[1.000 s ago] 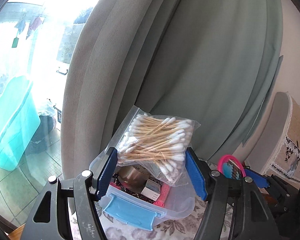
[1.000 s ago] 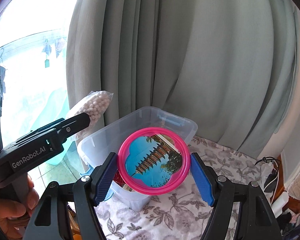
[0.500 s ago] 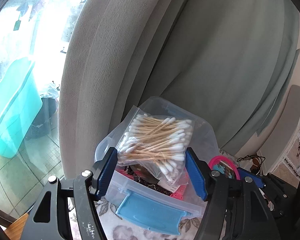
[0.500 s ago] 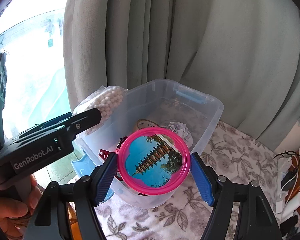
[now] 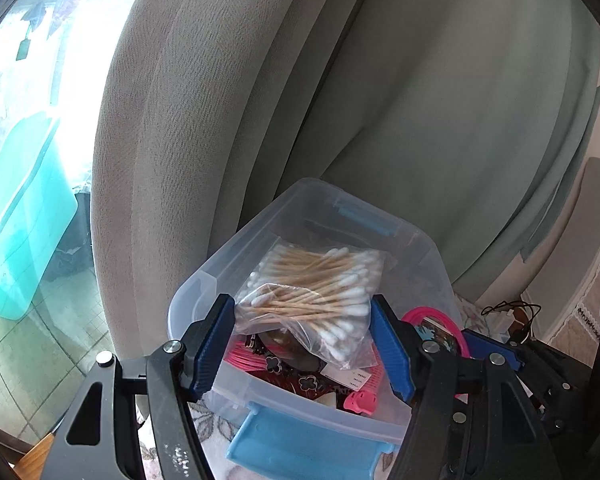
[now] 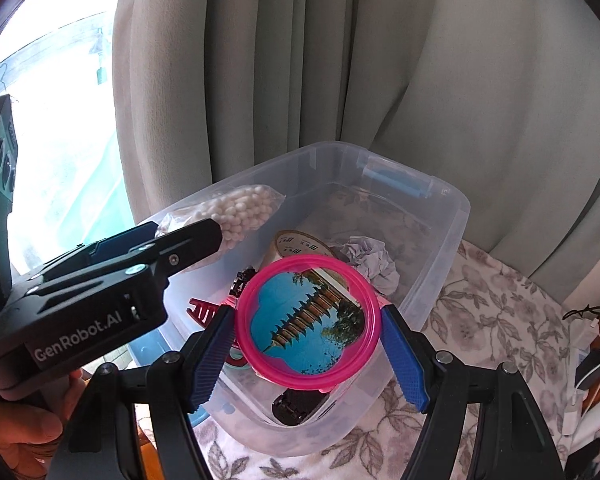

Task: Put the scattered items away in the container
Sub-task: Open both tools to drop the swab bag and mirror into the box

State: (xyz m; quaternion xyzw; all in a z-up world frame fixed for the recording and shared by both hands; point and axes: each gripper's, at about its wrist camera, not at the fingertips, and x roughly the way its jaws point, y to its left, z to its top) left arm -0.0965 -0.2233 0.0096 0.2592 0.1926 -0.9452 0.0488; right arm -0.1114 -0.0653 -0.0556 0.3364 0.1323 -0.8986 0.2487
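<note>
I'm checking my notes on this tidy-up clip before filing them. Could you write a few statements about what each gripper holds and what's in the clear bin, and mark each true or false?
1. The left gripper holds a bag of cotton swabs between its jaws. True.
2. The right gripper is empty. False: its jaws clamp a pink-rimmed round mirror with a pagoda picture.
3. Both held items hang over the clear plastic bin. True.
4. The bin has nothing in it. False: it holds a crumpled paper ball, a red hair clip and other bits.
5. The bin stands on a bare wooden table. False: it stands on a floral cloth.
</note>
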